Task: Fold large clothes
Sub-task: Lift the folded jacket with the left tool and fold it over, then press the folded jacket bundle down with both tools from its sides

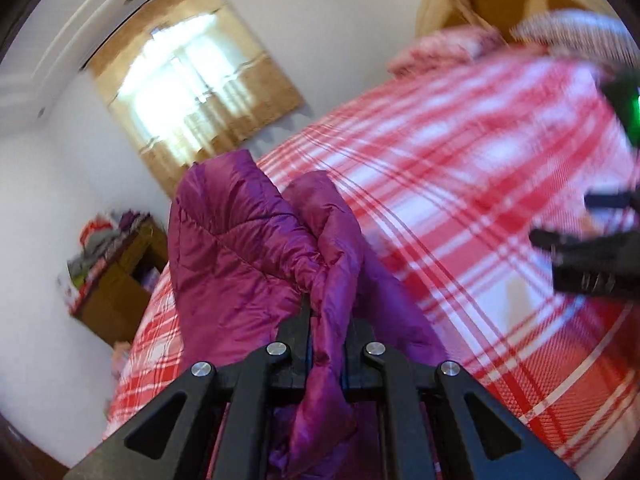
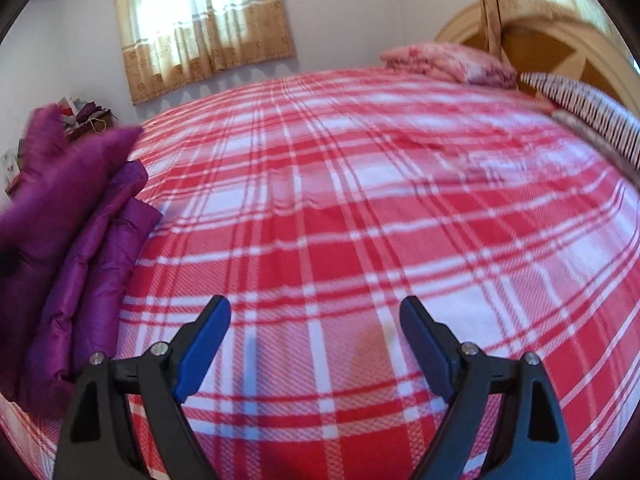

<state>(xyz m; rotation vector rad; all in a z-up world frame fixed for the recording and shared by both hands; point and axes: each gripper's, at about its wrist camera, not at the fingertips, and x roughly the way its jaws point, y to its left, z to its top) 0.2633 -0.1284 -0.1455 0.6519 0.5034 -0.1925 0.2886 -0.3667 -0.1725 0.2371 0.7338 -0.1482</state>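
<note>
A purple quilted jacket (image 1: 240, 264) lies bunched on a bed with a red and white plaid sheet (image 1: 460, 184). My left gripper (image 1: 326, 320) is shut on a fold of the jacket, which runs down between its fingers. In the right wrist view the jacket (image 2: 68, 232) sits at the left edge of the bed (image 2: 360, 200). My right gripper (image 2: 316, 320) is open and empty, held over the bare sheet to the right of the jacket. It also shows blurred at the right edge of the left wrist view (image 1: 592, 252).
Pillows (image 2: 444, 62) lie at the head of the bed by a wooden headboard (image 2: 560, 52). A curtained window (image 2: 200, 20) is on the far wall. A cluttered wooden stand (image 1: 116, 280) is beside the bed at the left.
</note>
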